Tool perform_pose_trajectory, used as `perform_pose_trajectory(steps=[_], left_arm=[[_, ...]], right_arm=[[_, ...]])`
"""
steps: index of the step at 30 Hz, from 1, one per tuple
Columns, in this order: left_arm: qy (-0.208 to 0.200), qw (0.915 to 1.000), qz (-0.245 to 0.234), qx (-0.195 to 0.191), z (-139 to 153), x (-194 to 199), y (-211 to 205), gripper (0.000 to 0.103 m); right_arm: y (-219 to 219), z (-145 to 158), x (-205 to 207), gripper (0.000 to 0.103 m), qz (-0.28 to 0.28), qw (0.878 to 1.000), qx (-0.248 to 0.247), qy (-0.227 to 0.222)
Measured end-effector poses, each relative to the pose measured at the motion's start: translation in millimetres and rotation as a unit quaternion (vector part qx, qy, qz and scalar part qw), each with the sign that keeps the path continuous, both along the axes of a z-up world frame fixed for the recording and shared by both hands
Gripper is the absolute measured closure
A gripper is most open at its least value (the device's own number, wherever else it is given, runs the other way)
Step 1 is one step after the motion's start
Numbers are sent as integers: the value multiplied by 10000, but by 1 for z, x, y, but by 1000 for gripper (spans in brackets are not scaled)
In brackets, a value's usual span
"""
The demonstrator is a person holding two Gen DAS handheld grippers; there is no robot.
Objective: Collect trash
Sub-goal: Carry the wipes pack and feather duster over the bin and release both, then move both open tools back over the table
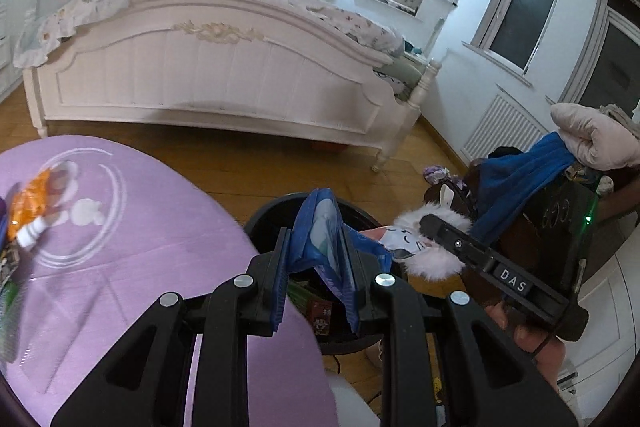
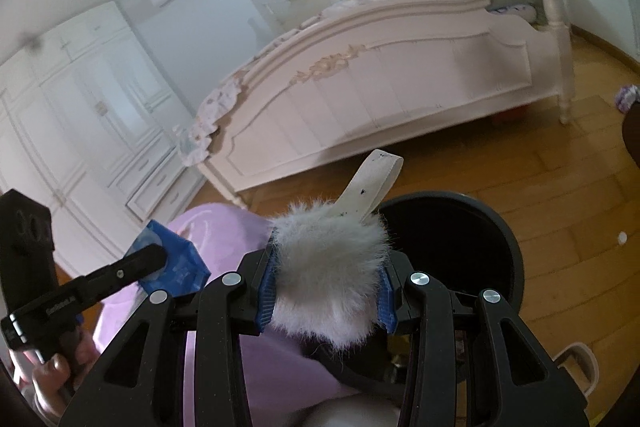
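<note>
My left gripper [image 1: 318, 259] is shut on a crumpled blue wrapper [image 1: 320, 227] and holds it over the black trash bin [image 1: 264, 217], which has packets inside. My right gripper [image 2: 326, 287] is shut on a white furry bunny toy [image 2: 328, 267] with a white strap sticking up, just left of the bin's rim [image 2: 516, 259]. The toy [image 1: 424, 247] and the right gripper's finger show at right in the left wrist view. The blue wrapper [image 2: 176, 263] and left gripper show at left in the right wrist view. An orange packet [image 1: 30, 199] lies on the purple table [image 1: 140, 247].
A white bed [image 1: 220, 75] stands across the wooden floor [image 1: 248, 163]. A dark chair with blue cloth [image 1: 516, 183] and a pink cushion is at right. White wardrobes [image 2: 80, 115] line the left wall. More wrappers lie at the table's left edge [image 1: 6, 267].
</note>
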State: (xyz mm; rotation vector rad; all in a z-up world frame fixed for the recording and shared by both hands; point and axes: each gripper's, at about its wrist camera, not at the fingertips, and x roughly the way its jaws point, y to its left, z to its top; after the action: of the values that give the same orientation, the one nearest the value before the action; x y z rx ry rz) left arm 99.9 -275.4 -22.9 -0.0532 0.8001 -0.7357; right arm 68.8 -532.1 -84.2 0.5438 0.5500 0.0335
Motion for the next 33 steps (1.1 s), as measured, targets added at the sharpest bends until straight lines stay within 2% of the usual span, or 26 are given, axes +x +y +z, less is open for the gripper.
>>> perform_pose_trajectory(steps=[6, 7, 9, 10, 11, 12, 13, 18, 24, 33], left_arm=[[117, 9999, -58, 64, -9, 8, -22, 78], [109, 9999, -62, 60, -10, 10, -24, 77], [48, 9999, -114, 62, -10, 17, -34, 76], [42, 9999, -136, 94, -11, 19, -37, 69], [24, 9998, -124, 146, -11, 21, -41, 58], [0, 9998, -92, 173, -11, 22, -45, 31], [-51, 9999, -50, 103, -9, 22, -44, 21], [-109, 9999, -48, 7, -4, 15, -37, 19], [-97, 9999, 114, -85, 2, 1, -7, 18], [-207, 9968, 764, -133, 10, -16, 87, 18]], right_arm=[[-13, -12, 3, 61, -46, 9999, 60, 75], [-15, -13, 4, 58, -59, 9999, 78, 84], [-23, -17, 9, 44, -161, 9997, 153, 139], [-27, -19, 11, 34, -215, 9995, 184, 143], [-33, -20, 13, 29, -286, 9992, 216, 154], [-36, -21, 14, 29, -319, 9990, 242, 174], [-40, -21, 15, 29, -332, 9989, 268, 201], [-39, -16, 4, 29, -279, 9991, 288, 140], [-12, -13, -3, 29, -24, 9994, 309, 148], [58, 9, 9, 29, 589, 9982, 50, 127]])
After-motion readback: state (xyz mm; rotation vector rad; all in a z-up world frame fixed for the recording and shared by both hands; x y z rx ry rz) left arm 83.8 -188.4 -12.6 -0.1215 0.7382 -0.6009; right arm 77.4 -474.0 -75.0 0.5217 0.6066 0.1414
